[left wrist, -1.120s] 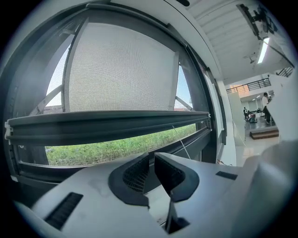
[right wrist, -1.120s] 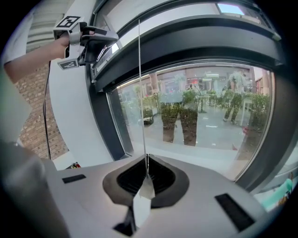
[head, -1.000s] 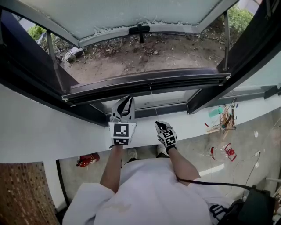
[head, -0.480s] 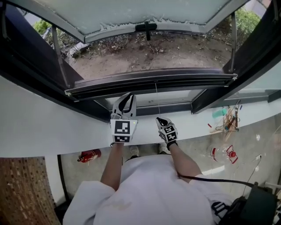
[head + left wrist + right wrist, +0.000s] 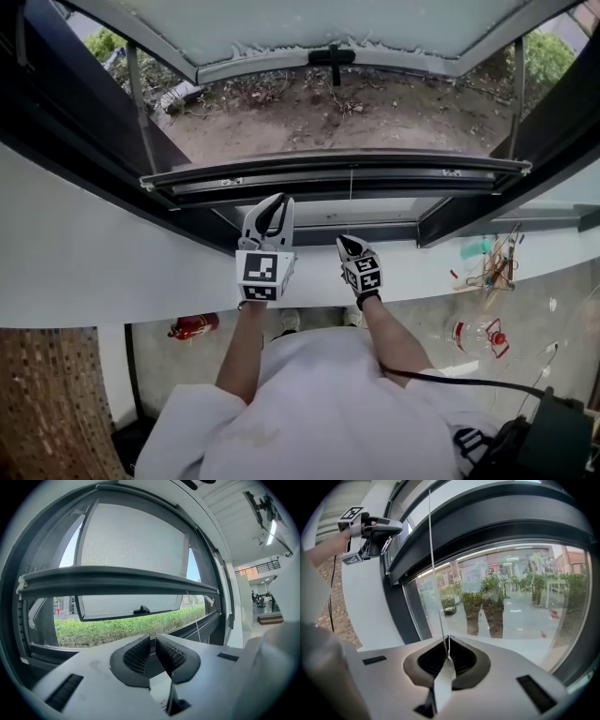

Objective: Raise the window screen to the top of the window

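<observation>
Head view: the screen bar (image 5: 337, 171) runs left to right across the window opening, above and beyond both grippers. A thin cord (image 5: 352, 202) drops from near its middle straight down to my right gripper (image 5: 347, 244). My left gripper (image 5: 272, 208) sits just beside it on the left, over the white sill (image 5: 94, 272).

Left gripper view: the jaws stand a little apart with nothing between them. The bar lies level above them, and the cord hangs off to their right.

Right gripper view: the jaws are together, clamped on the cord, which climbs steeply up and slightly left to the bar. I judge the right hand is the one placed to work the screen upward.
</observation>
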